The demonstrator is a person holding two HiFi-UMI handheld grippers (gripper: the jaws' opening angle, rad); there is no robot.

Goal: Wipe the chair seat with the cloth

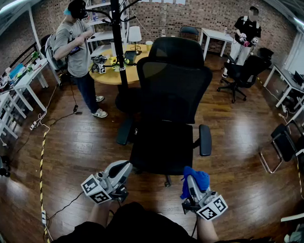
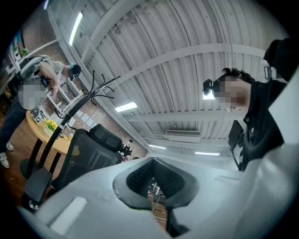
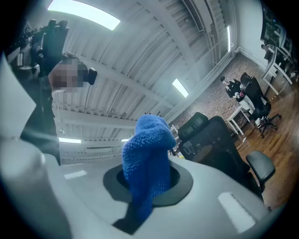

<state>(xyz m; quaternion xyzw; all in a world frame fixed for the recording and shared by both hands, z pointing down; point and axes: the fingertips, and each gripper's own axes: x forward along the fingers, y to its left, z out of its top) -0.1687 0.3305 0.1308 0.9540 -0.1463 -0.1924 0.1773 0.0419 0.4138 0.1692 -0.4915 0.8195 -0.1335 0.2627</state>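
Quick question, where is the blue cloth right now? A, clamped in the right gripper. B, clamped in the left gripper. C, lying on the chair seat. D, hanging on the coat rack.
A: the blue cloth sticks up from between the jaws of the right gripper, while the left gripper holds nothing and the chair seat is bare.

The head view looked steeply down from the person's head onto the chair (image 1: 167, 109) just ahead, the left gripper (image 1: 121, 168) and right gripper (image 1: 193, 187) at its bottom edge. Each gripper view pointed upward along its jaws at the ceiling (image 2: 163, 70), the cloth (image 3: 147, 158) close before the right one. All three shared the chair.
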